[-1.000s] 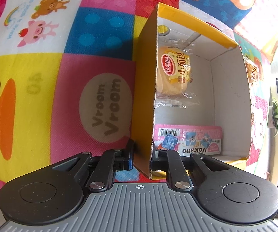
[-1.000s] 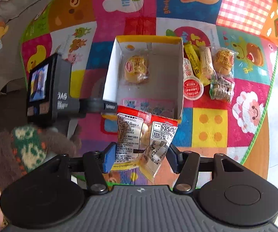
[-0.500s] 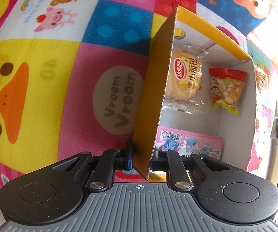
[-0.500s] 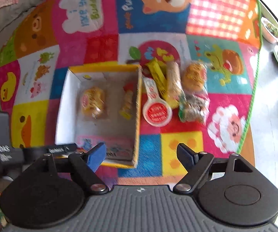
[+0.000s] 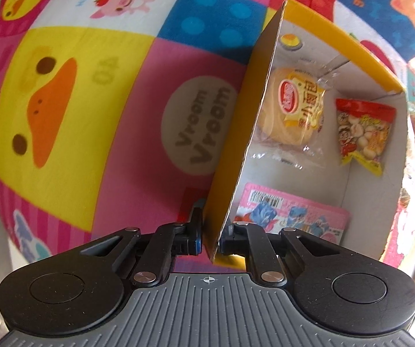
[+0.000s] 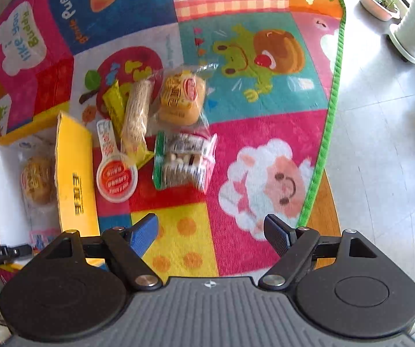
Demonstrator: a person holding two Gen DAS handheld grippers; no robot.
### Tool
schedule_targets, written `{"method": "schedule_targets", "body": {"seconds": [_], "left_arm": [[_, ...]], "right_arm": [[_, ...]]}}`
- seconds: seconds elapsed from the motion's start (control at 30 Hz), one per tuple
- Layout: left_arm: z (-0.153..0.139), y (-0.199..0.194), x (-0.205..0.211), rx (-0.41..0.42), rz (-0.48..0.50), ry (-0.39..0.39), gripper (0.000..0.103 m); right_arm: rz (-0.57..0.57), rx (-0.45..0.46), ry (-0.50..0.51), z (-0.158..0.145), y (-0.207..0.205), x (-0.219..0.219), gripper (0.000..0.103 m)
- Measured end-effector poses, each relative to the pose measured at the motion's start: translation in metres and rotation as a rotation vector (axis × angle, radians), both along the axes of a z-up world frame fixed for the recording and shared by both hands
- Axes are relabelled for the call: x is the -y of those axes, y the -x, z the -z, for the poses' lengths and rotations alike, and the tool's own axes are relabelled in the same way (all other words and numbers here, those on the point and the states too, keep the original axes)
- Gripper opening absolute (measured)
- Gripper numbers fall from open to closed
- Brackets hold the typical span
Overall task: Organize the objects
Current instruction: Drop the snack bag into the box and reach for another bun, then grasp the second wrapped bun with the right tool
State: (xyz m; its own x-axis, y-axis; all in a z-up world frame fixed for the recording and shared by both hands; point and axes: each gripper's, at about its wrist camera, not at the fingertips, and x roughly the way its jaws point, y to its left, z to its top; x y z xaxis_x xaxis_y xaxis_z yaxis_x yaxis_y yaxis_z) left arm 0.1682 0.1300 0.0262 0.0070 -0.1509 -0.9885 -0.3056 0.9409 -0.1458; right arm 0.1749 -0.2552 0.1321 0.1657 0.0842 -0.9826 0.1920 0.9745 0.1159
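Red snack bag [image 5: 362, 133] now in box [image 5: 236, 133] — right gripper [image 6: 210, 231] empty, wide

The mat [image 6: 253, 150] is a patchwork of pink, yellow, blue and red squares with cartoon animals, edged in green. The box [image 5: 236, 150] is yellow outside, white inside. In it lie a golden bun [image 5: 292, 110] with a red-and-yellow label, a red-topped snack bag [image 5: 362, 136] and a pink packet [image 5: 291, 217]. Beside the box sits an orange-lidded cup [image 6: 117, 177].
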Motion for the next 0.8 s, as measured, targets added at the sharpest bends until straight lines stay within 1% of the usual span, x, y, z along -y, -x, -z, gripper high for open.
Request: {"method": "schedule_targets", "body": {"seconds": [0.1,0.2,0.3,0.37,0.4,0.43,0.47,0.5,0.57,0.63,0.73,0.8], "left_arm": [[-0.001,0.001,0.009,-0.02,-0.012,-0.015,0.012],[-0.003,0.006,0.016,-0.029,-0.031,-0.02,0.012],[-0.004,0.009,0.022,-0.03,-0.041,-0.025,0.012],[-0.005,0.012,0.026,-0.03,-0.041,-0.022,0.012],[-0.004,0.014,0.029,-0.031,-0.039,-0.017,0.012],[-0.004,0.015,0.032,-0.032,-0.036,-0.013,0.012],[-0.003,0.017,0.033,-0.032,-0.033,-0.01,0.012],[-0.003,0.017,0.033,-0.032,-0.035,-0.008,0.013],[0.0,0.017,0.037,-0.04,-0.047,-0.002,0.012],[0.001,0.016,0.037,-0.047,-0.054,0.001,0.012],[0.003,0.01,0.036,-0.034,-0.046,0.02,0.011],[0.002,0.005,0.031,-0.016,-0.043,0.041,0.011]], "right_arm": [[-0.012,0.027,-0.061,0.013,-0.039,0.011,0.081],[-0.014,0.029,-0.097,0.03,-0.076,0.016,0.081],[-0.011,0.007,-0.083,0.055,-0.109,0.014,0.081],[-0.012,-0.029,-0.082,0.071,-0.122,0.012,0.08],[-0.023,-0.051,-0.081,0.079,-0.127,0.009,0.078],[-0.04,-0.056,-0.084,0.081,-0.13,0.005,0.077],[-0.07,-0.054,-0.088,0.081,-0.132,-0.001,0.067],[-0.104,-0.049,-0.088,0.078,-0.132,-0.008,0.054],[-0.166,-0.04,-0.034,0.072,-0.13,-0.02,0.053],[-0.195,-0.03,-0.017,0.064,-0.125,-0.024,0.053],[-0.176,-0.013,-0.029,0.046,-0.109,-0.017,0.053],[-0.159,-0.006,-0.039,0.033,-0.091,-0.01,0.053]]}}
